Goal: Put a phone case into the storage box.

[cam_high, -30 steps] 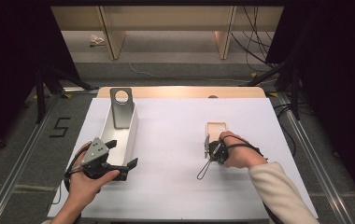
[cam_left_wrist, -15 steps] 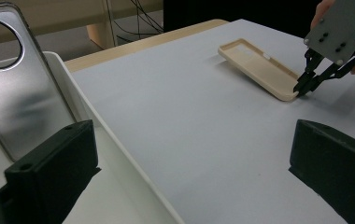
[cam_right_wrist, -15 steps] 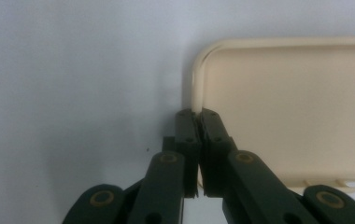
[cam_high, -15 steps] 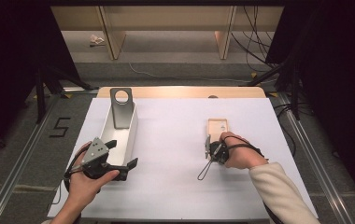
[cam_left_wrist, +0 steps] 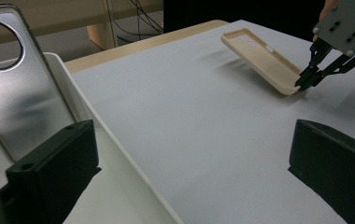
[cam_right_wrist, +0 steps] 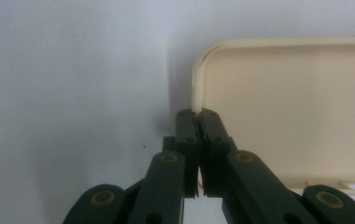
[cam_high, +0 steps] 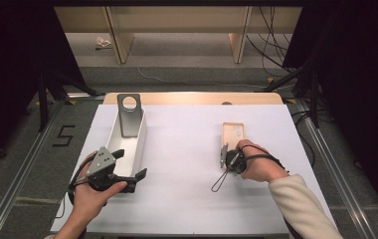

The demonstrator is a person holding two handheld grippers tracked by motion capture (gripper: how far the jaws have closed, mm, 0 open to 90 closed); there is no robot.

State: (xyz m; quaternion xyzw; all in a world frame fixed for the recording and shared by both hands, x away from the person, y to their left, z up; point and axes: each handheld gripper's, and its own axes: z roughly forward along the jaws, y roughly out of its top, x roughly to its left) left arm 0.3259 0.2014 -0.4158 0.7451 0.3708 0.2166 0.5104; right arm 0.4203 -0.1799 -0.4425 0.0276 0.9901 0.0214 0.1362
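Observation:
A cream phone case (cam_high: 233, 135) lies on the white table sheet (cam_high: 187, 149) at the right, hollow side up. In the left gripper view the cream case (cam_left_wrist: 259, 53) looks tilted, casting a shadow under it. My right gripper (cam_right_wrist: 198, 114) is shut on the rim at the case's near corner; it is seen from above as the right gripper (cam_high: 223, 155) and from across the table as the right gripper (cam_left_wrist: 302, 84). My left gripper (cam_high: 131, 163) stands open by the near end of the long white tray (cam_high: 141, 137), its jaws astride the tray wall (cam_left_wrist: 87, 112). A silver case with a round hole (cam_high: 129, 117) leans in the tray's far end.
The wooden table edge (cam_high: 192, 98) runs along the far side of the sheet. Beyond it are wooden shelf legs (cam_high: 238, 47) and cables (cam_high: 271, 50) on the floor. A "5" mark (cam_high: 63, 135) is on the floor at the left.
The right gripper's jaws have closed the last bit onto the cream case's near edge, and the case now shows longer from above. The left hand has stayed where it was.

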